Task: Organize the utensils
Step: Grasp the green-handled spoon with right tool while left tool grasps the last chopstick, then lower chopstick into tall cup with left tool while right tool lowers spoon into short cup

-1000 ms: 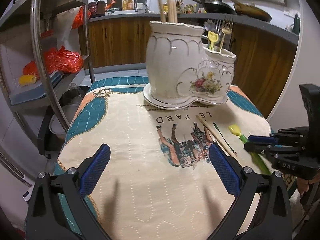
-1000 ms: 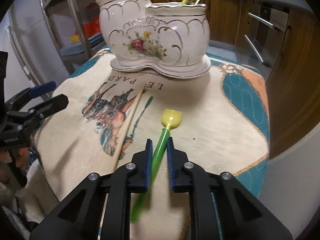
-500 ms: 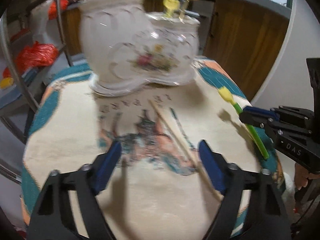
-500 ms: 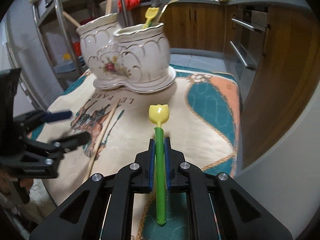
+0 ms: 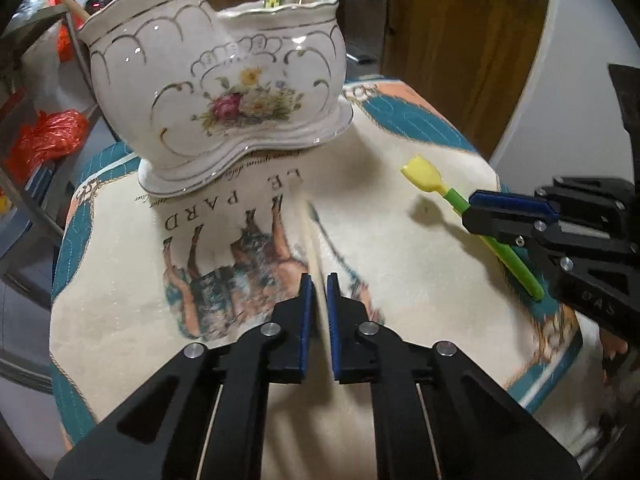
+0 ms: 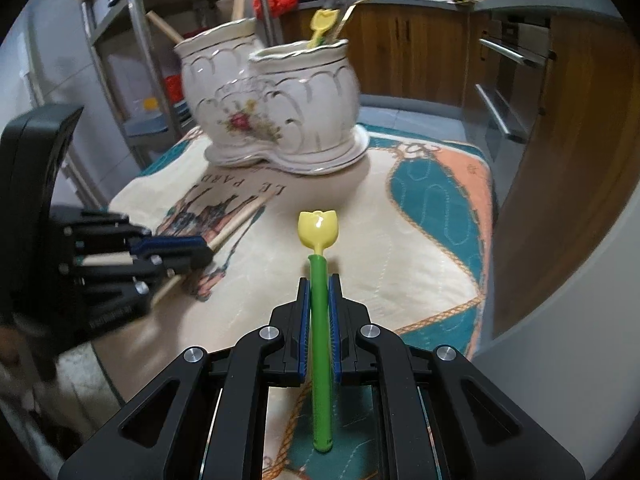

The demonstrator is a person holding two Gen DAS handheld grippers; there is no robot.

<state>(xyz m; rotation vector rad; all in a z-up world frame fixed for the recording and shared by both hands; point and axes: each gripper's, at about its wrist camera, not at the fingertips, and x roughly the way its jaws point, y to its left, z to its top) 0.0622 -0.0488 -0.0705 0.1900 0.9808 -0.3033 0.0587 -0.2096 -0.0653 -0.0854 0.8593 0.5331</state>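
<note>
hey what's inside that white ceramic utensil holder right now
In the white ceramic utensil holder, the shorter pot shows a yellow tulip-shaped spoon and a gold handle; the taller pot holds wooden sticks. Their lower ends are hidden by the walls.

Two tongs [image 5: 318, 280], two tulip spoons [image 6: 318, 229], one ceramic holder [image 5: 224, 92].

The left tool [image 5: 318, 286] points steeply downward, its blue pads [image 5: 306, 312] drawn almost together on a thin wooden chopstick [image 6: 236, 220]. The right tool [image 6: 319, 292] tilts down too, pads pressed against a green-handled spoon [image 6: 320, 320]. Each tool's black frame shows at the edge of the other's view.
</note>
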